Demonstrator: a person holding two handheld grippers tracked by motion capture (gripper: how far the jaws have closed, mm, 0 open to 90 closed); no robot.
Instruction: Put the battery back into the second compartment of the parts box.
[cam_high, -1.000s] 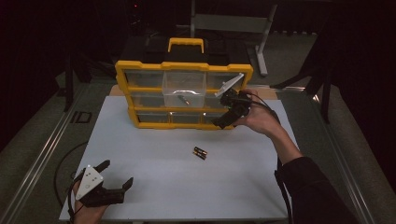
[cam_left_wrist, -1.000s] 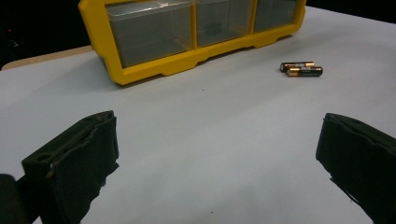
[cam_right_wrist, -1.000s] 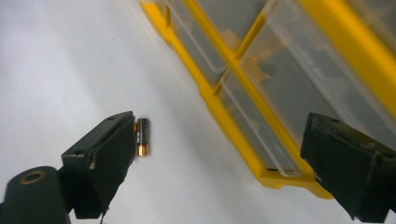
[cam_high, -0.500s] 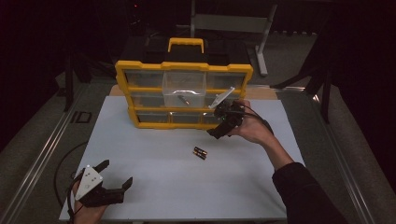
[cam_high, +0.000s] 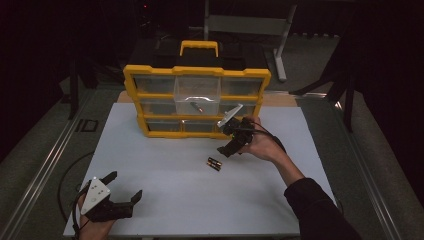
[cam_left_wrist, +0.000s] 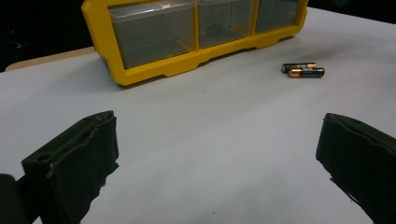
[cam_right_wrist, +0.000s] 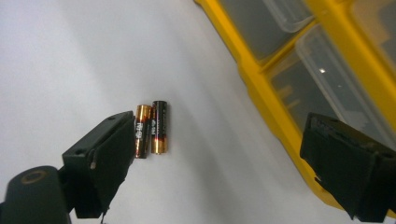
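Right gripper (cam_high: 229, 148): jaws set wide apart, nothing between them, held by the person's right hand (cam_high: 262, 145) just above the white tabletop (cam_high: 165, 165). In the right gripper view the pair of black-and-copper cylindrical batteries (cam_right_wrist: 152, 127) lies beside the nearer jaw tip, partly overlapped by it, not centred in the gap. The two cells lie side by side and touching, flat on the table, near the front edge of the yellow plastic organiser case with clear drawers (cam_high: 197, 102).

Left gripper (cam_high: 122, 191): jaws likewise apart and empty, resting low at the near left corner of the table, well apart from the batteries (cam_left_wrist: 303, 70) and the case (cam_left_wrist: 187, 32). It takes no part in the work in hand.

Case: one clear central drawer (cam_high: 197, 95) stands pulled out, with a small item inside; judged to be the likely destination.

Risks, as judgement:
- The batteries sit off-centre to the right gripper. Closing from this position may catch one cell only, or strike an end and roll both away.
- Round cells on a smooth surface; a glancing jaw would scatter them.
- Two cells clamped together may slip apart during the lift.
- The far jaw stands close to the case frame; a sideways correction could knock it.
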